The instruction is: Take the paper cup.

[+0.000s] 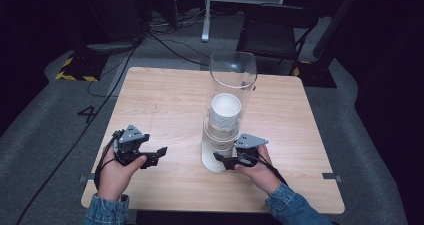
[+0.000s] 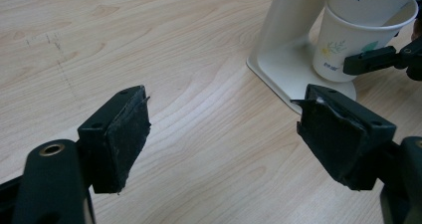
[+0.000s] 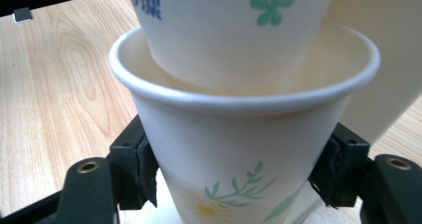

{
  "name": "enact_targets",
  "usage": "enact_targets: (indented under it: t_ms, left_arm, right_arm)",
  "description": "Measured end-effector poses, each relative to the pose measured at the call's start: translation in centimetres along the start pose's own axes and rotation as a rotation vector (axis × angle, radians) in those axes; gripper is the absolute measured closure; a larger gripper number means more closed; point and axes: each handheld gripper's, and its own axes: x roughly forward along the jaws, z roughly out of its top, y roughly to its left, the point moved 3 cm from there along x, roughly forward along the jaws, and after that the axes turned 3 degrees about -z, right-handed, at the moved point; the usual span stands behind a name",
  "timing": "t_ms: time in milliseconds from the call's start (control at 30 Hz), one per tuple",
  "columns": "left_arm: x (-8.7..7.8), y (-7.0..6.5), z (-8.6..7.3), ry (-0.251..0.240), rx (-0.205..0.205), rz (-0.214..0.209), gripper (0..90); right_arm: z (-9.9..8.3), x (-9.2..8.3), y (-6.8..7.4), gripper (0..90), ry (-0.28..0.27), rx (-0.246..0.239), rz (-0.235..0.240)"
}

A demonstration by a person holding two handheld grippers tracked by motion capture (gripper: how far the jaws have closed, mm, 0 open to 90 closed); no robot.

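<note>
Right tongs [image 1: 220, 159] sit low at the foot of the cup dispenser [image 1: 231, 80], on the near middle of the wooden counter [image 1: 165, 105], and they are clamped on the bottom paper cup [image 3: 239, 149]. The right gripper view looks along the black jaws, with one pad pressed against each side of that cup's white wall, well below its rolled rim, and the printed daisy and green sprig sit between the two pads. Above it, the next cup [image 3: 234, 25] nests down inside the gripped one, its base sunk below the rim, with blue lettering and a green flower on its side. The bottom cup hangs under the stack, over the dispenser's cream base plate [image 2: 293, 79]; whether it touches the plate I cannot tell. From the left gripper view the same cup [image 2: 343, 47] shows off to the upper right, with one jaw of the right tongs against its wall. Left tongs [image 1: 156, 156] are spread wide apart with nothing between the pads, held over bare wood to the left of the dispenser and well apart from the cup. In the high view the clear tube rises tall above the stack of white cups [image 1: 225, 112].
</note>
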Motion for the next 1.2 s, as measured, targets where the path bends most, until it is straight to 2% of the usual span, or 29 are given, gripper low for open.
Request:
enact_targets:
  t_ms: [333, 433, 800, 933, 1067, 1167, 1200]
  left_arm:
    - [1.0, 0.0, 0.5, 0.008, 0.010, -0.017, 20.2]
    - [1.5, 0.0, 0.9, 0.014, 0.017, -0.031, 20.2]
    - [2.7, 0.0, 1.4, 0.028, 0.028, -0.044, 20.1]
    - [2.7, 0.1, 1.4, 0.034, 0.038, -0.033, 20.0]
    - [2.6, 0.1, 1.2, 0.036, 0.033, -0.029, 19.9]
    - [2.5, 0.2, 1.0, 0.035, 0.021, -0.024, 19.9]
    - [2.5, 0.2, 1.0, 0.035, 0.021, -0.024, 19.9]
  right_arm:
    - [-0.6, -1.0, 0.0, 31.2, 0.048, -0.022, -0.015]
    - [-1.0, -1.7, -0.4, 31.3, 0.070, -0.027, -0.028]
    - [-1.4, -4.4, -1.8, 31.3, 0.075, -0.014, -0.067]
    - [-1.0, -6.0, -2.9, 31.3, 0.046, 0.012, -0.078]
    - [-0.5, -6.9, -4.1, 31.2, 0.015, 0.040, -0.101]
    - [-0.1, -7.6, -5.2, 31.2, -0.022, 0.080, -0.111]
    - [-0.1, -7.6, -5.2, 31.2, -0.022, 0.080, -0.111]
